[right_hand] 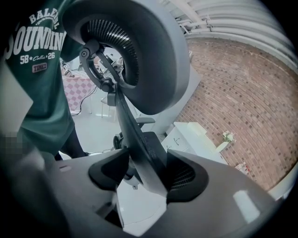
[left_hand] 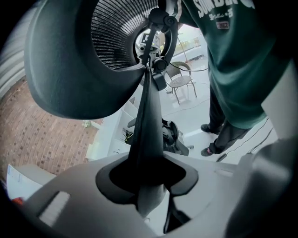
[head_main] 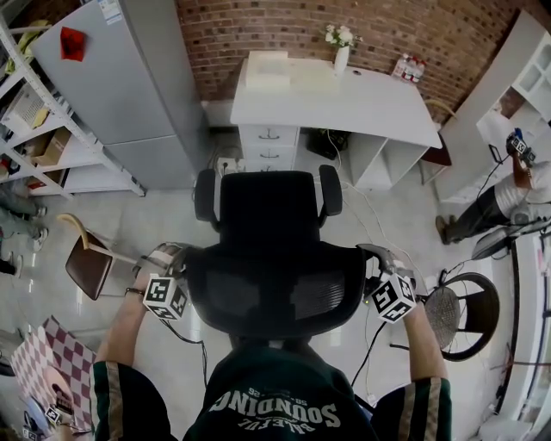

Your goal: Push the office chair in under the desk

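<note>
**Bench** (head_main: 370, 108): white, set against the brick wall (head_main: 258, 26) at the top of my head view.

**Office chair** (head_main: 271, 215): black, standing on the floor (head_main: 155, 215) just off the bench's front edge and not yet under it. Its seat front points at the bench and its mesh backrest (head_main: 271, 288) faces me. Its front-to-back axis therefore runs straight from me to that edge, in line with the drawers (head_main: 269, 146). From above, the seat and backrest hide the base and wheels.

**Left gripper** (head_main: 176, 258) and **right gripper** (head_main: 379, 257): one at each side rim of the backrest. In the left gripper view my jaws pinch the rim's thin black edge. The right gripper view shows the same pinch on the opposite rim. In the head view the backrest covers the jaw tips, and only the marker cubes (head_main: 165, 297) show plainly.
</note>
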### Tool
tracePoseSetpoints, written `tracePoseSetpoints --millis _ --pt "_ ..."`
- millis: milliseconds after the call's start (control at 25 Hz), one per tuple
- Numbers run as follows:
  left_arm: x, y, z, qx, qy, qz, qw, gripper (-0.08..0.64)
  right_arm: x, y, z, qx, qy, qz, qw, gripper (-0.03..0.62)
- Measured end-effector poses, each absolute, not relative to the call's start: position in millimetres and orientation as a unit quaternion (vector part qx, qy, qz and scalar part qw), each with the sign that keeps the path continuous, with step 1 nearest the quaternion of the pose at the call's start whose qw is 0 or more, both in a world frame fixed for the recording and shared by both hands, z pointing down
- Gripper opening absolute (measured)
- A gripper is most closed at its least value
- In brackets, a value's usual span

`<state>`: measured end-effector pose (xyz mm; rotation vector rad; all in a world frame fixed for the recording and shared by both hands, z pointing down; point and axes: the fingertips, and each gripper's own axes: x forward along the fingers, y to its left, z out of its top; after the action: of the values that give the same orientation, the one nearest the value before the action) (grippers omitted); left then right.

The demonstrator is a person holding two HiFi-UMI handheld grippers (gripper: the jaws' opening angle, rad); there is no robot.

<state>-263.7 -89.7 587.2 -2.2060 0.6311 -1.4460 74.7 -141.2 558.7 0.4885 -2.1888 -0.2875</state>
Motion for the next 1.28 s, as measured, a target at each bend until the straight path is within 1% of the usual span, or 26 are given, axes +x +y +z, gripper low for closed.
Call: tracePoseSetpoints --millis 240,400,520,920,1280 --pt "-251 -81 593 -0.794 0.207 -0.528 0.221 0.122 83 -134 555 0.189 -0.882 -0.121 0.414 0.253" --pt "-225 -78 592 -0.798 0.176 -0.526 0.238 0.092 94 -128 554 0.192 -0.882 -0.122 0.414 0.254" --pt "-212 -74 594 -0.798 0.160 -0.528 0.244 0.086 102 -121 553 0.189 -0.881 -0.122 0.416 0.250" --pt "-175 -60 596 -0.806 0.124 -0.530 0.231 0.086 140 -101 552 0.201 -0.880 -0.137 0.409 0.245" --pt "-127 -60 593 -0.811 0.110 -0.524 0.237 0.091 190 -89 550 0.212 -0.872 -0.138 0.420 0.239"
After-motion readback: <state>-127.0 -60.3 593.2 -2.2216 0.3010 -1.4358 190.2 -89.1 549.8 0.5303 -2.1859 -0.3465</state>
